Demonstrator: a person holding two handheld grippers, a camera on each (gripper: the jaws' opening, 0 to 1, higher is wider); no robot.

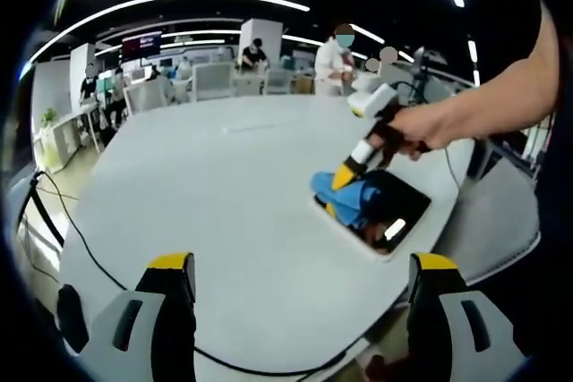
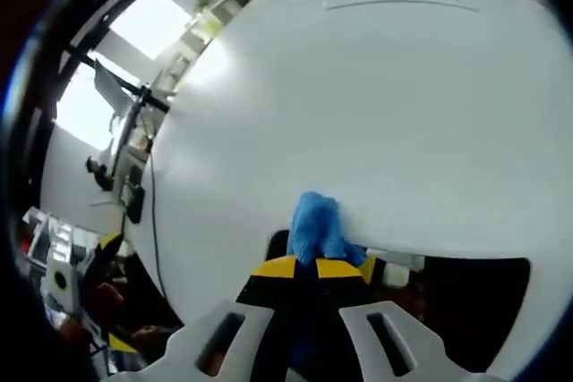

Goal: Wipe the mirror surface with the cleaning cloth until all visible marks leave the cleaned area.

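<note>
On mirror (image 1: pixel 394 212): right hand-held gripper (image 2: pixel 304 267) clamped on blue cloth (image 2: pixel 315 225).
Left hand-held gripper (image 1: pixel 300 297): wide open, empty.
Risk: mirror sliding off bench (image 1: pixel 224 185) edge.

Table (image 1: pixel 224 185): smooth, matt white top with a soft sheen under the ceiling lights.
Mirror (image 1: pixel 398 207): glossy dark glass in a white frame, throwing back a bright glare.
Cleaning cloth (image 2: pixel 315 228): soft blue fabric, crumpled.
Right gripper (image 2: pixel 303 267): hard plastic, grey-white body, yellow and black tips.
Cable (image 1: pixel 81 239): thin black, rubbery look.
</note>
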